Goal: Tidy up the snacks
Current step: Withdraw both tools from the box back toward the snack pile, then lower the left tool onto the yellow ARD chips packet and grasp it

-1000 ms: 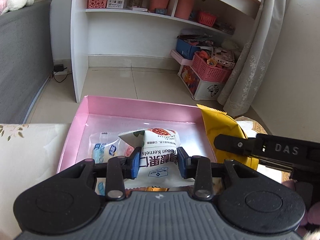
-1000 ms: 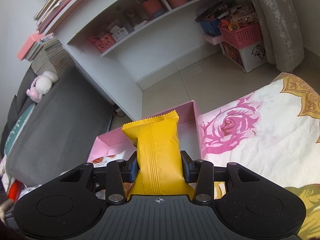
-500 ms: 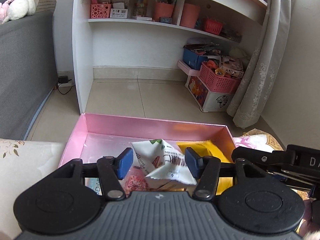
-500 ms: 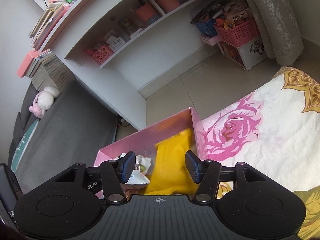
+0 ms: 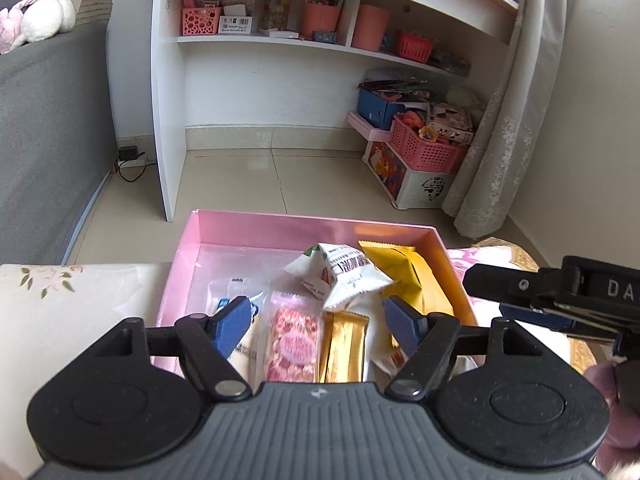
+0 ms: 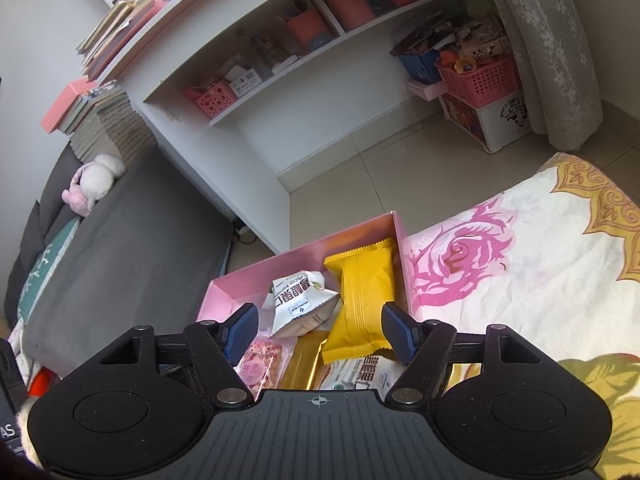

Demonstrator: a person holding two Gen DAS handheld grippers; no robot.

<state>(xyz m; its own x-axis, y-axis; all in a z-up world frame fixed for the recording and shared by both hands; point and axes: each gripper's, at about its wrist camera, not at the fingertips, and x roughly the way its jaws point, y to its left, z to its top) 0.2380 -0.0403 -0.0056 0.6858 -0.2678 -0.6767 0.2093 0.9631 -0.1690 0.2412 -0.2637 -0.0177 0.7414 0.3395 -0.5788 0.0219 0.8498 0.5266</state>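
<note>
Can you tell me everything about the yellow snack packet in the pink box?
The yellow snack packet is a plain, shiny pillow pack, plastic or foil by the look of it, with a zigzag crimped edge at each end and a ribbed seam running down its middle. No print shows on the side facing up. It lies inside the pink box, close to the right wall, its long side along that wall. It overlaps the white packet beside it and rests on other snacks underneath. No gripper holds it.

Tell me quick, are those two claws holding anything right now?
Left gripper: open, holding nothing, above the pink box.
Right gripper: open, empty; the yellow snack packet lies in the box.
</note>
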